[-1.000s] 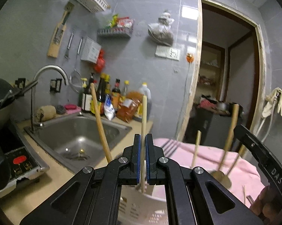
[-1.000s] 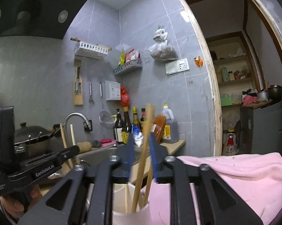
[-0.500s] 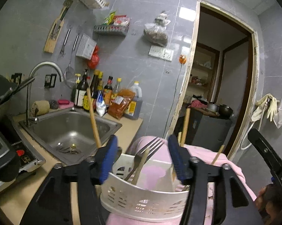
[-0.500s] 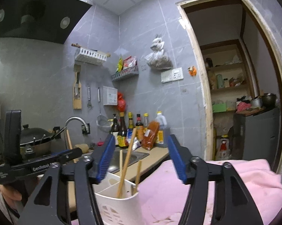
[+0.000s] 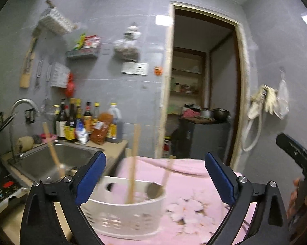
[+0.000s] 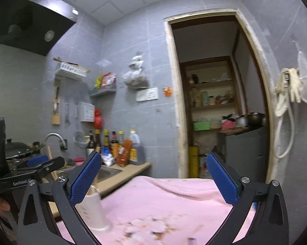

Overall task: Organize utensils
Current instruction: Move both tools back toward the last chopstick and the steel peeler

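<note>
- Left gripper point(image 5: 154, 175): you are holding its fingers spread wide, the jaws having just been opening; nothing is sitting between the blue pads point(image 5: 91, 176).
- Right gripper point(image 6: 153, 178): you are holding it equally wide, jaws likewise just been opening, with nothing between them.
- White utensil basket point(image 5: 122, 214): standing on the pink cloth point(image 5: 194, 194), below and just ahead of your left fingertips, toward the left finger; in the right view only its pale edge is showing, beside the left finger.
- Wooden handles point(image 5: 134, 163): several are standing or leaning in the basket, one long one near upright, another ending in a metal spoon bowl point(image 5: 154, 189) near the rim.
- Done, judging by this: those utensils are looking stowed and released.
- Left: small blurred bits are lying on the cloth under your right fingers; you cannot tell whether they are utensils.
</note>
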Available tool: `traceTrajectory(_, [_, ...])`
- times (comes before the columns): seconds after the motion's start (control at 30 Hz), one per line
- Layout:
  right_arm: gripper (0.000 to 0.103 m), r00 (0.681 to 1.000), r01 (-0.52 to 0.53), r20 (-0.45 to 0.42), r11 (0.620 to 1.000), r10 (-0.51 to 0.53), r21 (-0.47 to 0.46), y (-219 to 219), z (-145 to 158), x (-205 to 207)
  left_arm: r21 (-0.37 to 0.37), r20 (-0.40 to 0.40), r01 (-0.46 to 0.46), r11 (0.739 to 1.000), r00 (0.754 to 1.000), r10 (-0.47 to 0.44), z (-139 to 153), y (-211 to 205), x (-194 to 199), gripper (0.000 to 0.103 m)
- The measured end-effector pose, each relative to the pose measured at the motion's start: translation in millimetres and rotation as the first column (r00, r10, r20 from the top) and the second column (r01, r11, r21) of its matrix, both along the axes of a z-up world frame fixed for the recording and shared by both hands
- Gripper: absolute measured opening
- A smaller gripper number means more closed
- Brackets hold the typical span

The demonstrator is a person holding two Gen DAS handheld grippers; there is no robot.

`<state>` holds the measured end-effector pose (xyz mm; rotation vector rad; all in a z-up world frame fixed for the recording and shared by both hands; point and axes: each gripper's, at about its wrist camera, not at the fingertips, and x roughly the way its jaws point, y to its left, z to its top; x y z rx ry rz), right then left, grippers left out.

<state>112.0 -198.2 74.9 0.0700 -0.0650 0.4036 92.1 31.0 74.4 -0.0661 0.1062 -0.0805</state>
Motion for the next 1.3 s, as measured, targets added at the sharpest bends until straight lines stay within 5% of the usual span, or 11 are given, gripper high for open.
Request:
traceTrajectory(0.3, [0.103, 0.988, 0.108, -0.104, 0.990, -0.117, -0.090, -53, -15, -4, 0.092, -0.180, 0.185, 0.978, 0.969, -0.166, -27, -67, 23, 0.095])
traceTrajectory(0.5, [0.103, 0.954, 0.119, -0.254, 0.980, -0.158, -0.162, -69, -42, 13, 0.112, -0.358, 0.273, 0.955, 0.908, -0.218, -60, -98, 50, 0.095])
traceTrajectory(0.73, [0.101, 0.863, 0.042, -0.487, 0.978, -0.138, -0.203, -74, -82, 46, 0.157, -0.502, 0.355, 0.922, 0.832, -0.235, -91, -120, 76, 0.095])
traceTrajectory(0.87, [0.086, 0.804, -0.026, -0.586, 0.978, -0.104, -0.209, -71, -100, 63, 0.126, -0.571, 0.409, 0.904, 0.775, -0.271, -105, -127, 89, 0.094])
traceTrajectory(1.13, [0.057, 0.683, -0.161, -0.729, 0.965, -0.042, -0.207, -56, -129, 99, 0.066, -0.693, 0.496, 0.866, 0.647, -0.318, -128, -137, 110, 0.059])
traceTrajectory(1.3, [0.051, 0.645, -0.199, -0.765, 0.964, -0.009, -0.178, -50, -134, 115, 0.044, -0.729, 0.507, 0.861, 0.606, -0.319, -140, -137, 118, 0.052])
